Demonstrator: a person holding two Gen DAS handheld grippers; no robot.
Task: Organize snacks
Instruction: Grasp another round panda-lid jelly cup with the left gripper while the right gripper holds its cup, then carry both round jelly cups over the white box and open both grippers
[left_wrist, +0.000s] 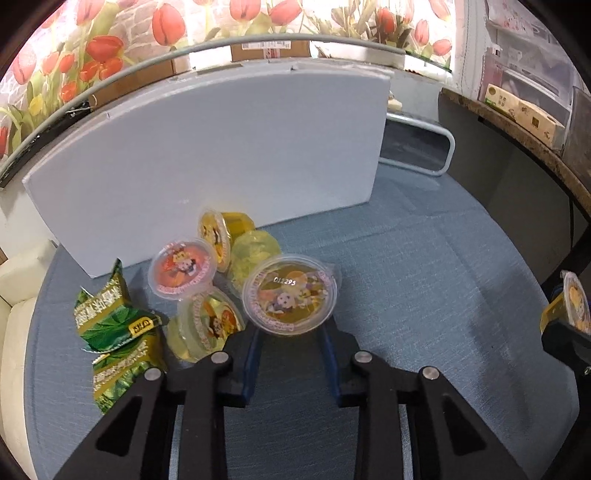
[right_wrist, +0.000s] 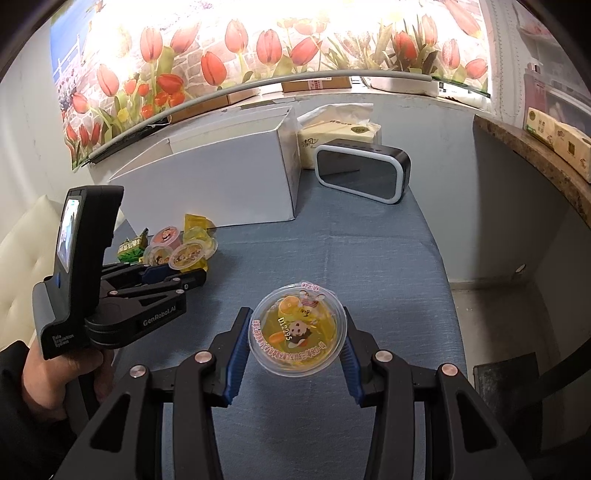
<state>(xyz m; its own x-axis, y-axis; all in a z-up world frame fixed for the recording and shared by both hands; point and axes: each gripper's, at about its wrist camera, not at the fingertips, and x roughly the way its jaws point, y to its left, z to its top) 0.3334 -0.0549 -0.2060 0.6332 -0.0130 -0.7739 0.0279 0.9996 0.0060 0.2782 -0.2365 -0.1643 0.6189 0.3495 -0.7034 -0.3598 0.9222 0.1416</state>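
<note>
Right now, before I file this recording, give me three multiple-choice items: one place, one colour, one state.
1. In the right wrist view, the clock stands: A right of the white box; B left of it; C on top of it.
2. The snack packets are: A red; B green; C blue.
3. The right tool is: A open, empty; B shut on a jelly cup; C shut on a packet.
Answers: A, clock sits past the box's right end; B, green wrappers; B, it clamps the cup's rim.

You had clear glossy plastic jelly cups (left_wrist: 291, 293) with printed film lids, crinkled shiny foil packets (left_wrist: 110, 321), and matt blue woven cloth (left_wrist: 424, 295) underneath.
</note>
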